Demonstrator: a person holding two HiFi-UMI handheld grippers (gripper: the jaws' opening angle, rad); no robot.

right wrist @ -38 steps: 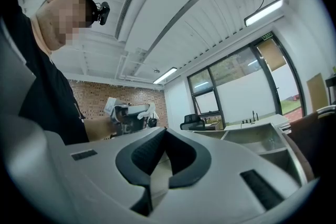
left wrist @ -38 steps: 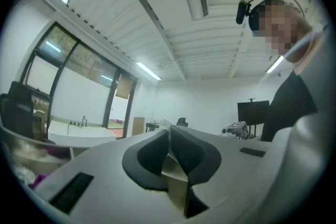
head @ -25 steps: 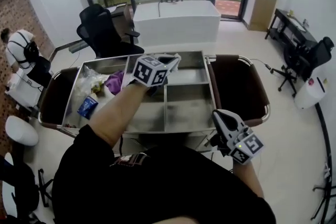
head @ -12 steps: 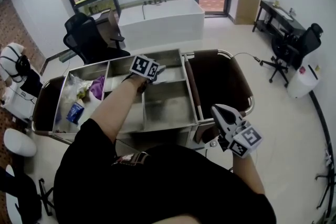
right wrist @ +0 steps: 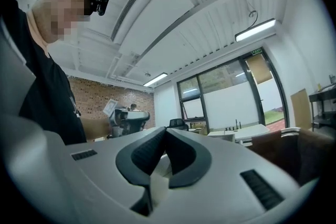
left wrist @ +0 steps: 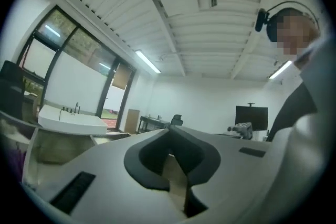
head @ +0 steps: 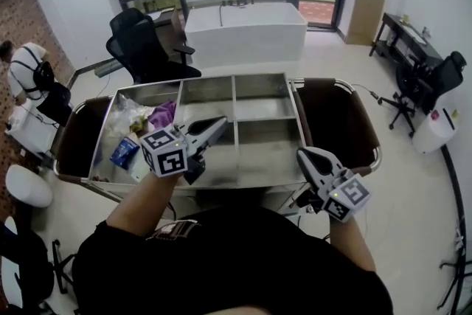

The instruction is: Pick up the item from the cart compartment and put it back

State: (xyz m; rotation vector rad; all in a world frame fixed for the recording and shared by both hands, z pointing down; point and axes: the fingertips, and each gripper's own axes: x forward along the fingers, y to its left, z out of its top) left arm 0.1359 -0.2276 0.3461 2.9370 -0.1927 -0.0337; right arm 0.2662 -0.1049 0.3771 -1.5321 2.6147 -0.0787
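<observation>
Nothing is in hand, so I judge a pick is still to do: left tongs [head: 216, 125] over the steel cart [head: 291, 96] & right tongs [head: 304, 154] at its near edge are both pinched together, empty, w/ blue packet [head: 124, 152], purple item [head: 162, 114] & clear bag [head: 125, 114] lying in the left compartment [head: 103, 136].

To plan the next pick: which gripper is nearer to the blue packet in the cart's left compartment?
Left. The left gripper, fingers closing empty, hovers just right of the blue packet; the right gripper is by the cart's near right corner.
</observation>
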